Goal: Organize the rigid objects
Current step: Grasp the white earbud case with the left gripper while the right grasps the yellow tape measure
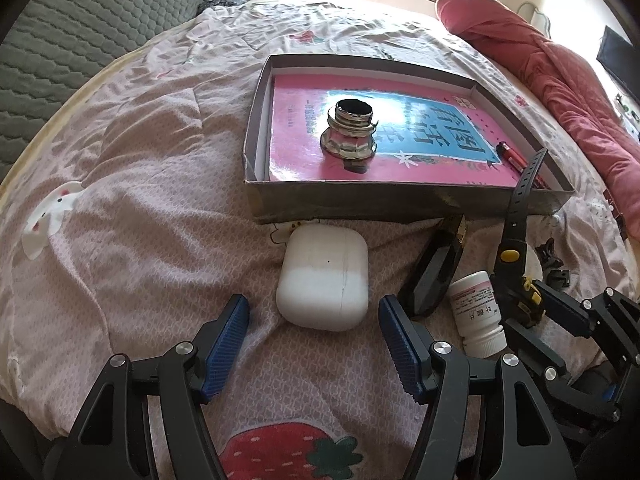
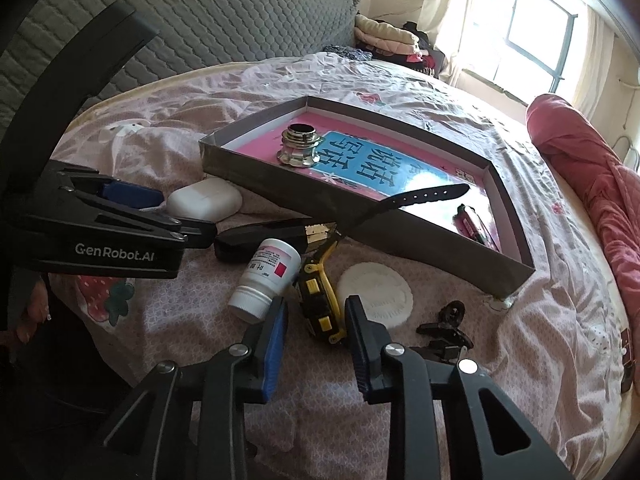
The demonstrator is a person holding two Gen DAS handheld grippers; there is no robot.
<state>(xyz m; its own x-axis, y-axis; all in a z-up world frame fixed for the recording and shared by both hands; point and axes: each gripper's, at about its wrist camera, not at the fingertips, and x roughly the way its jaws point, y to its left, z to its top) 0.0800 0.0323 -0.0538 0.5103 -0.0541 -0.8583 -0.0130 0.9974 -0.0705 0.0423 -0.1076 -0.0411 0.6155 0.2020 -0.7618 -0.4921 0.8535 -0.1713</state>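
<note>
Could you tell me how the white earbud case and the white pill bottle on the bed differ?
The earbud case is a plain, rounded block lying flat; the pill bottle is a cylinder tipped on its side, carrying a pink-and-white printed label and a ribbed cap. The earbud case looks wider. Both are white and lie outside the box.

Both wrist cameras are looking steeply down and forward from close above the bed [image 1: 140,168], the left one facing the white earbud case [image 1: 322,276], the right one sitting beside it, both sharing the shallow cardboard box [image 2: 420,248] and nearby clutter.
</note>
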